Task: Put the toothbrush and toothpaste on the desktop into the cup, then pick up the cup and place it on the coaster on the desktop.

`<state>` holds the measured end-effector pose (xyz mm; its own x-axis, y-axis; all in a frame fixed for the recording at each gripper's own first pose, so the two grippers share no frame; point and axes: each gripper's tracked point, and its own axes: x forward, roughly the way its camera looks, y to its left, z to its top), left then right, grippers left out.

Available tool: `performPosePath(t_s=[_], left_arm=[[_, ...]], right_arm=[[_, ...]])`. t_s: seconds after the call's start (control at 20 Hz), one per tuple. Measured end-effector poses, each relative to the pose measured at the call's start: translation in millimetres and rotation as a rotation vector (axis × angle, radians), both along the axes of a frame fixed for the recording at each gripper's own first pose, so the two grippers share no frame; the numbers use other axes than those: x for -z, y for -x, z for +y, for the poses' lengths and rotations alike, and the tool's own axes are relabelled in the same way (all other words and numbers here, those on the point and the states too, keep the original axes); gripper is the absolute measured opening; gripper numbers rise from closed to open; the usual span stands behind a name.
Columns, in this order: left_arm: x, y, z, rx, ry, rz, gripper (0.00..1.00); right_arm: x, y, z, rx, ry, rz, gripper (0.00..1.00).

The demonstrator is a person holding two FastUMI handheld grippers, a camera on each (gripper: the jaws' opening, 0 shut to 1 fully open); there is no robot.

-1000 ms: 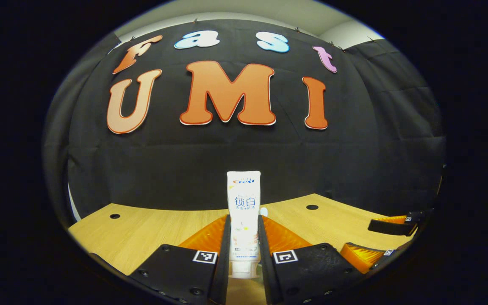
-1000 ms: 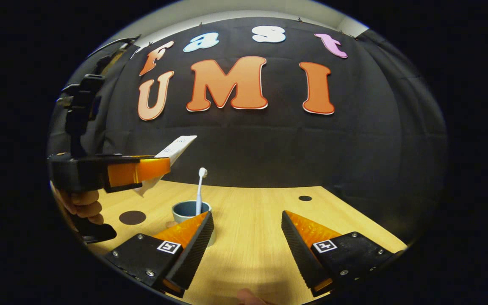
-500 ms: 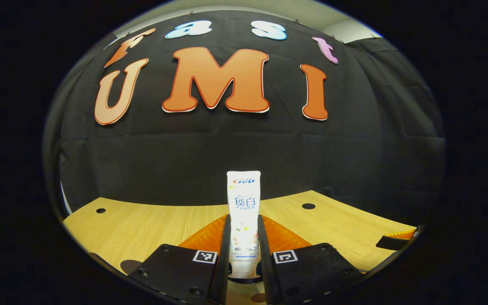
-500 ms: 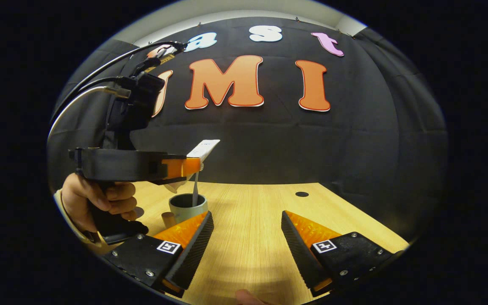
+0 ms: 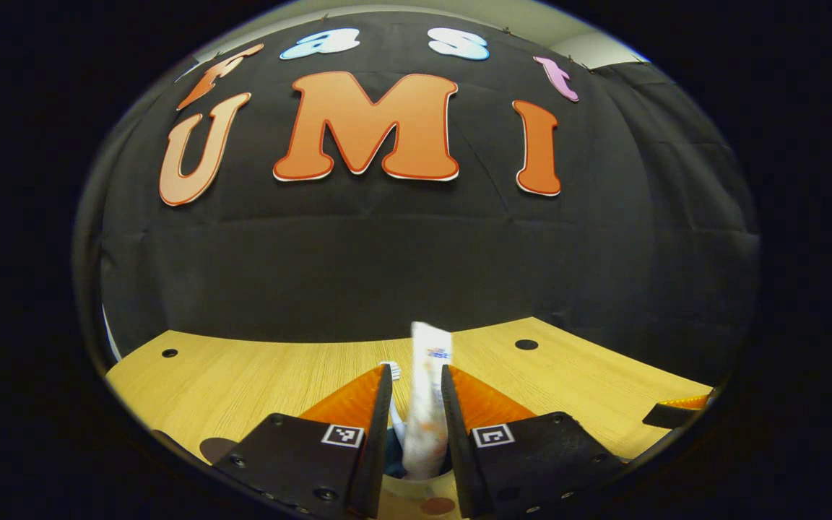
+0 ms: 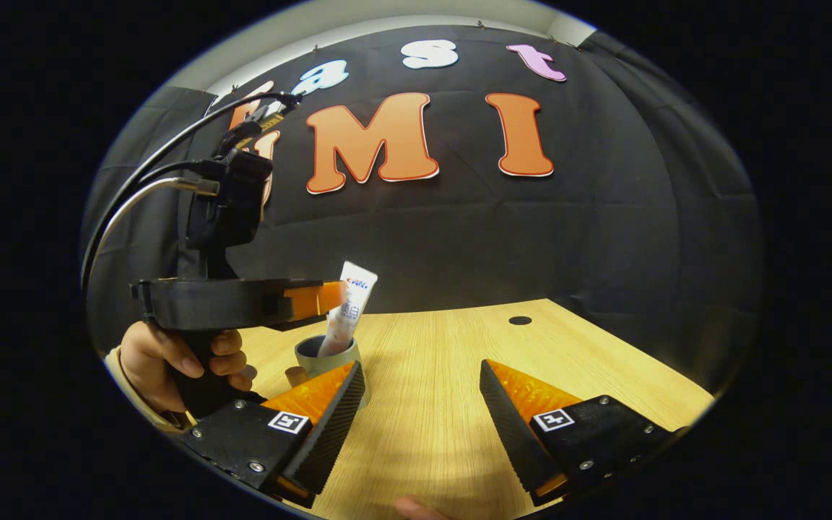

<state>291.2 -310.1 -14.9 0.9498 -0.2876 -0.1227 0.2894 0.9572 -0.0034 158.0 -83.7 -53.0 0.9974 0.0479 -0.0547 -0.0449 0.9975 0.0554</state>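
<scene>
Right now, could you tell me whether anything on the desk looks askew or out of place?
Nothing is spilled or damaged. The toothpaste leans tilted in the cup, its top end sticking out beside the left gripper.

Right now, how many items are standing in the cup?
2: the toothpaste leans out of the cup, and the toothbrush head peeks between the left tool's fingers. More may be hidden inside.
</scene>
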Motion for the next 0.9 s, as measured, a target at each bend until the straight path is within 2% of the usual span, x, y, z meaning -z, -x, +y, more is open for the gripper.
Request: performPosePath(t_s=[0.15, 0.4, 0.6, 0.75, 0.9], left_arm=[[-9.8, 14.3, 3.5, 0.014, 0.018, -0.008, 0.43], [-15.7, 34.5, 22.7, 0.013, 0.028, -0.013, 0.76], [-14.5, 49.5, 48.5, 0.007, 0.014, -0.024, 0.90], [-11.4, 64.3, 75.0, -0.009, 0.004, -0.040, 0.96], [-9.5, 80.1, 106.2, -0.037, -0.002, -0.048, 0.96]], right_arm=[[-0.3, 1.7, -1.2, 0.011, -0.007, 0.007, 0.97], [-3.6, 4.7, 2.0, 0.023, -0.012, 0.022, 0.97], [-16.8, 0.2, 22.7, 0.004, -0.014, 0.027, 0.97], [-20.1, 0.7, 34.3, -0.012, 0.009, 0.040, 0.97], [-30.3, -3.0, 47.7, -0.035, 0.013, 0.050, 0.97]])
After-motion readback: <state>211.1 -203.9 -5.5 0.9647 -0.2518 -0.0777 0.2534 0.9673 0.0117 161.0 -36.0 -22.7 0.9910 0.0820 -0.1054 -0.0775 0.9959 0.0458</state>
